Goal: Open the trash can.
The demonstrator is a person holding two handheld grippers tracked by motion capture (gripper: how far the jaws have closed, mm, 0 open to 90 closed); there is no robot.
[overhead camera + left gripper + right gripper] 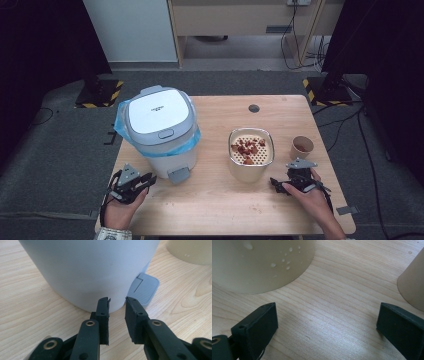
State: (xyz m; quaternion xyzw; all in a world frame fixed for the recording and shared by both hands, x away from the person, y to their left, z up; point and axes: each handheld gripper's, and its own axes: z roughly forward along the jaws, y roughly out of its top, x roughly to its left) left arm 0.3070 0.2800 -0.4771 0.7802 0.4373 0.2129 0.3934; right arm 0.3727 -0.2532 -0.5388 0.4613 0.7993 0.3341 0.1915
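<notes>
High view: the wooden desk (pixel 220 200) carries a white pedal bin (pixel 160 131) with a blue liner at the left, a cream container (pixel 251 154) with a perforated insert holding reddish-brown scraps (pixel 247 148) in the middle, and a small paper cup (pixel 302 147) at the right. The left gripper (pixel 145 181) rests low on the desk just in front of the bin, near its grey pedal (pixel 179 175). The right gripper (pixel 278 184) lies on the desk in front of the container and the cup.

Left gripper view: the jaws stand a narrow gap apart, holding nothing, their tips just short of the bin's (pixel 90 270) lower wall. The ribbed pedal (pixel 144 287) lies just right of the right-hand jaw, apart from it. This spacing cannot be read from above.

Right gripper view: the jaws are spread wide, empty, with bare desk (pixel 337 315) between them. The container's (pixel 259 265) outer wall carries water droplets; the cup's (pixel 412 287) side enters at the right edge. Both stand clear of the jaws.
</notes>
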